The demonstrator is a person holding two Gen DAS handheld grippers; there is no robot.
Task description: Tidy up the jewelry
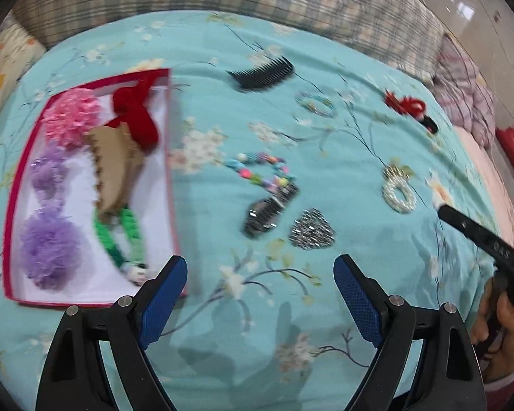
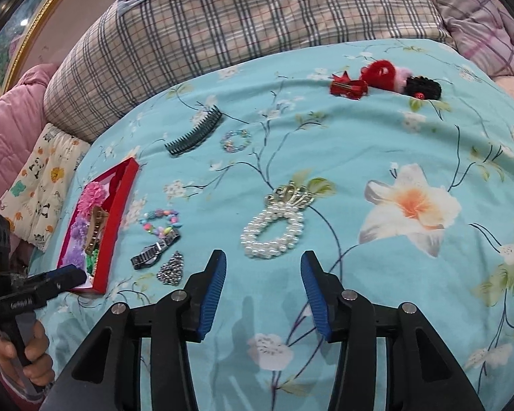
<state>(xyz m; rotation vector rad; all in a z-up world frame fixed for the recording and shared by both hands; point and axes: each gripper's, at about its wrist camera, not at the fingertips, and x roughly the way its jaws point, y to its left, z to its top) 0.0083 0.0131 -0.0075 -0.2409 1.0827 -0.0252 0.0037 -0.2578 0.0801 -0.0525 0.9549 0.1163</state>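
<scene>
Bed (image 2: 377, 144): turquoise floral quilt, soft, faintly creased; plaid cushion (image 2: 222, 20) along the far edge.
Red box (image 1: 169, 157): shallow, white-lined, stiff straight walls; holds purple (image 1: 49, 251) and pink (image 1: 72, 118) tulle pompoms, a red bow (image 1: 137, 116), a tan claw clip (image 1: 114, 167), a green chain (image 1: 133, 236).
Loose on the quilt, well apart with bare fabric between: black comb (image 2: 195, 135), pearl bracelet with crown (image 2: 274, 229), metal watch (image 2: 154, 251), beaded bracelet (image 2: 161, 224), sequin heart (image 2: 171, 270).
Left gripper (image 1: 260, 270): jaws spread, empty.
Right gripper (image 2: 263, 267): jaws spread, empty, near the pearls.
</scene>
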